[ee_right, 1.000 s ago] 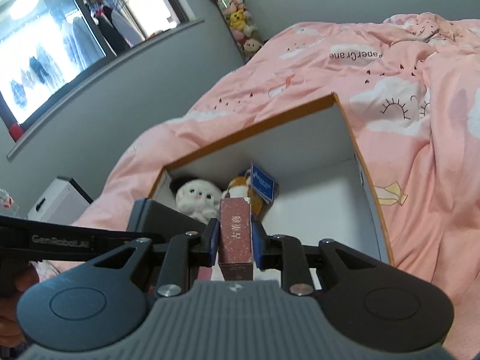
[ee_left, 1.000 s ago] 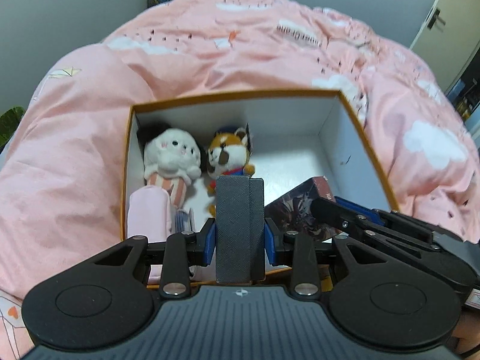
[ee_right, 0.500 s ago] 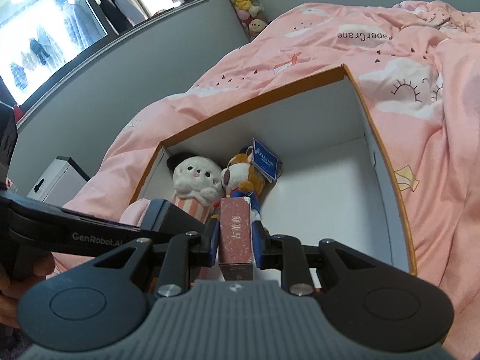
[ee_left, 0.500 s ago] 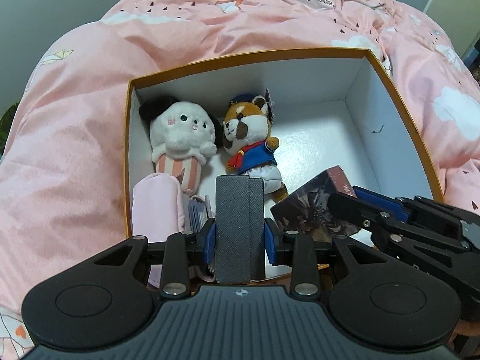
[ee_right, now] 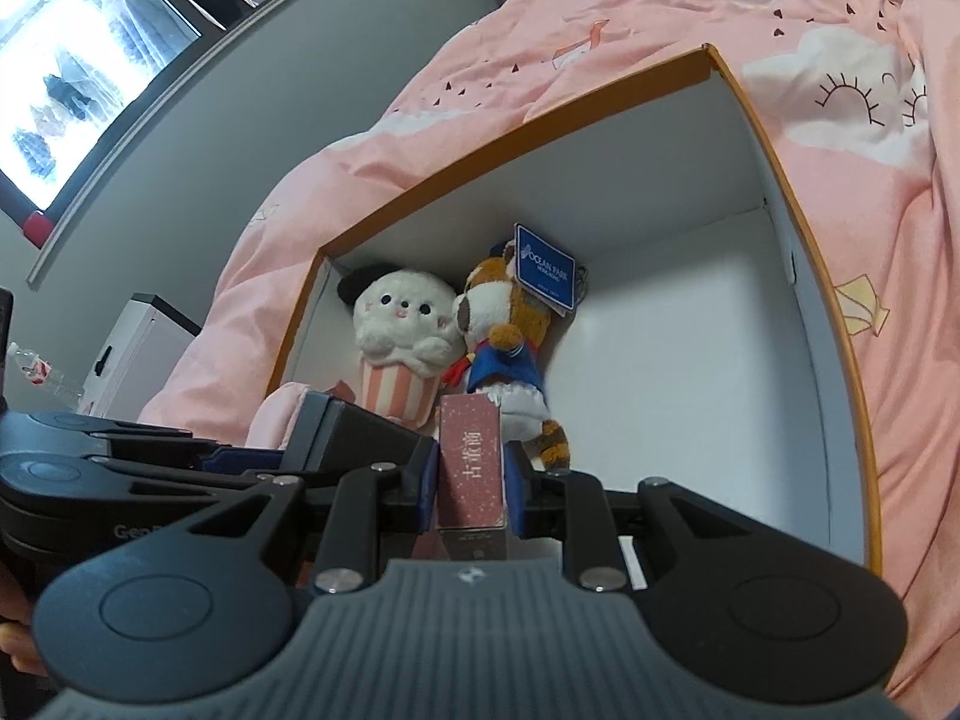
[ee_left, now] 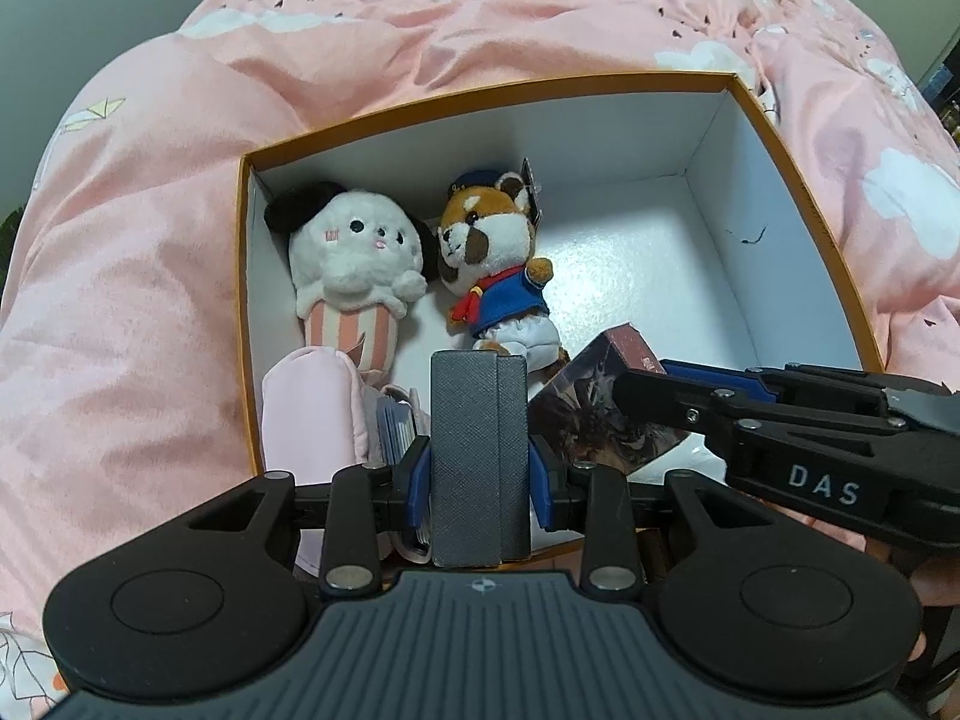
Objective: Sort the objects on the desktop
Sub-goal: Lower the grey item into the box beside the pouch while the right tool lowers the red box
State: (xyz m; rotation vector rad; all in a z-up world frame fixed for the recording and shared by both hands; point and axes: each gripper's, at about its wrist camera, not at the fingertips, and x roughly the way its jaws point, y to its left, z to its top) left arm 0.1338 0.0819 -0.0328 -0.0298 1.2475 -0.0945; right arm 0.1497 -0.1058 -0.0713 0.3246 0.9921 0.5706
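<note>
We are holding the left gripper (ee_left: 479, 474) over the near edge of the orange-rimmed box (ee_left: 480, 97); its blue pads are pressing on both sides of a grey textured case (ee_left: 474, 450), which is standing upright between them. We are holding the right gripper (ee_right: 471, 474) at the same near edge; its pads are clamping a narrow pinkish-red carton (ee_right: 470, 468) with printed characters on its face; in the left wrist view that carton (ee_left: 606, 408) is showing a dark illustrated side, tilted, low inside the box. The box is sitting on a pink quilt (ee_left: 150, 300). Inside, a white plush in a striped cup (ee_left: 351, 276) is lying by the left wall, touching a fox plush in a blue jacket (ee_left: 495, 264) beside it; a blue tag (ee_right: 545, 267) is hanging at the fox's head. A pale pink pouch (ee_left: 312, 414) is lying in the near left corner, with a small stack of cards (ee_left: 396, 426) just beside it. The right half of the box floor is showing white.
</note>
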